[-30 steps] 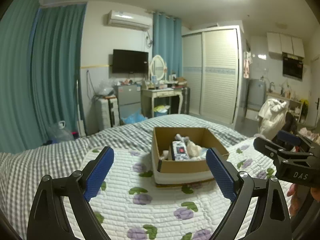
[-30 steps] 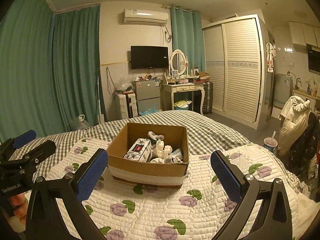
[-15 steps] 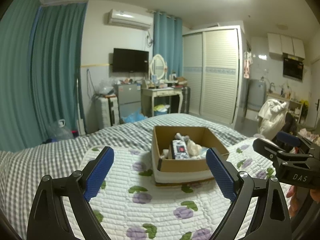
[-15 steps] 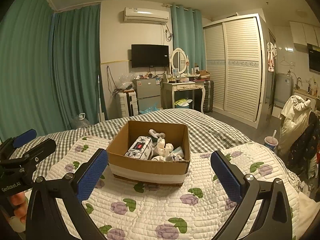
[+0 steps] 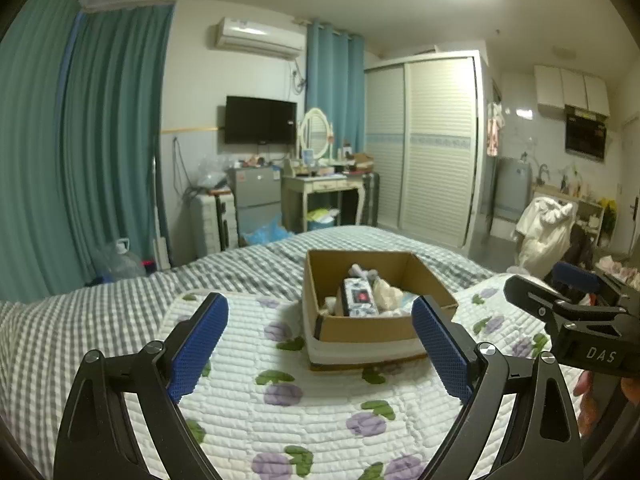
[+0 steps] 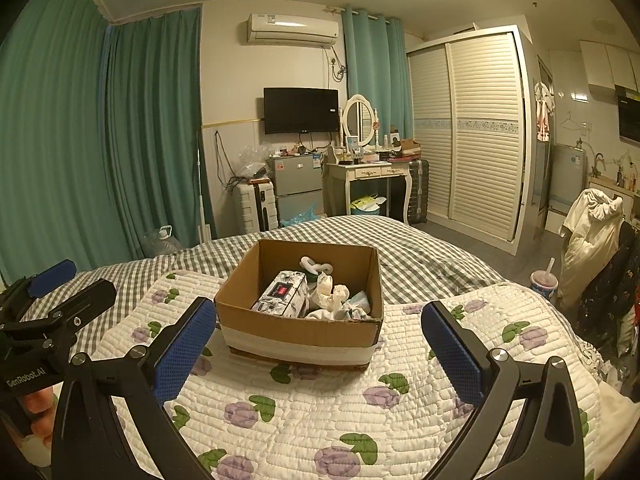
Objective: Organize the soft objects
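Nearest the cameras, left gripper (image 5: pixel 320 344) and right gripper (image 6: pixel 318 350) are held spread wide, nothing pinched, above the floral quilt (image 6: pixel 304 408). Beyond them, the cardboard box (image 6: pixel 300 330) is seen on the quilt; soft objects (image 6: pixel 334 296) inside are partly hidden by its wall, types unclear.

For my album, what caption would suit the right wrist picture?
Open right gripper facing a cardboard box of soft things on a floral quilt.
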`<control>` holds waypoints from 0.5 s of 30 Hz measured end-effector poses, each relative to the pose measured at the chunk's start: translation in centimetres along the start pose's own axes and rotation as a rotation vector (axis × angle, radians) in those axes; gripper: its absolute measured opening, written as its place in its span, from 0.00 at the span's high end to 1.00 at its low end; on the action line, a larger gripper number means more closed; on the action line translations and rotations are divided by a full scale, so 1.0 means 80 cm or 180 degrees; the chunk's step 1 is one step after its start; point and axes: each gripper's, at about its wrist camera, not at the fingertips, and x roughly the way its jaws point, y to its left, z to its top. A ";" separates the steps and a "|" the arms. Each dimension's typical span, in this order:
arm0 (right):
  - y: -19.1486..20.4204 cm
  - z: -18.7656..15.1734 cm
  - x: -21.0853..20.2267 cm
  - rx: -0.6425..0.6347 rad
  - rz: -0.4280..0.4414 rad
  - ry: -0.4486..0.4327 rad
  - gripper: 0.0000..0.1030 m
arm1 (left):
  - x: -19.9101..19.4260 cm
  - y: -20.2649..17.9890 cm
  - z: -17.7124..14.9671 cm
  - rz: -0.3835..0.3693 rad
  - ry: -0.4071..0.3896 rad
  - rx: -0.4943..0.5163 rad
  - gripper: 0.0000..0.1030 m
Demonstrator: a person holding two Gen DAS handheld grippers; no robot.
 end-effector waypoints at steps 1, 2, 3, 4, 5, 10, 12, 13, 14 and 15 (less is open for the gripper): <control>0.000 0.000 0.000 -0.0001 -0.0004 0.0000 0.00 | 0.000 0.000 0.000 0.0001 0.0002 -0.0001 0.08; 0.000 -0.001 0.000 0.0001 0.0000 0.0004 0.00 | 0.000 0.000 0.000 -0.0004 0.0004 -0.0001 0.08; 0.000 -0.001 0.000 0.0003 0.0004 0.0006 0.00 | 0.000 0.000 0.000 -0.0001 0.0003 0.0002 0.08; -0.001 -0.001 0.000 0.0006 0.0005 0.0005 0.00 | 0.000 0.000 0.000 0.0004 0.0003 0.0006 0.08; -0.001 -0.001 0.000 0.0004 0.0004 0.0001 0.00 | 0.000 0.000 0.000 0.0006 0.0000 0.0008 0.08; 0.001 -0.002 0.000 0.0005 0.0005 0.0004 0.00 | 0.000 0.000 -0.001 0.0009 -0.0006 0.0010 0.08; 0.002 -0.002 0.000 0.0005 0.0004 0.0007 0.00 | 0.000 0.000 -0.001 0.0015 -0.0010 0.0015 0.08; 0.002 -0.003 0.000 0.0007 0.0005 0.0006 0.00 | -0.001 0.000 -0.001 0.0017 -0.0009 0.0016 0.08; 0.002 -0.003 0.000 0.0008 0.0002 0.0006 0.00 | -0.001 0.000 -0.001 0.0019 -0.0007 0.0010 0.08; 0.002 -0.003 0.000 0.0007 0.0004 0.0007 0.00 | -0.001 0.000 -0.001 0.0015 -0.0004 0.0002 0.08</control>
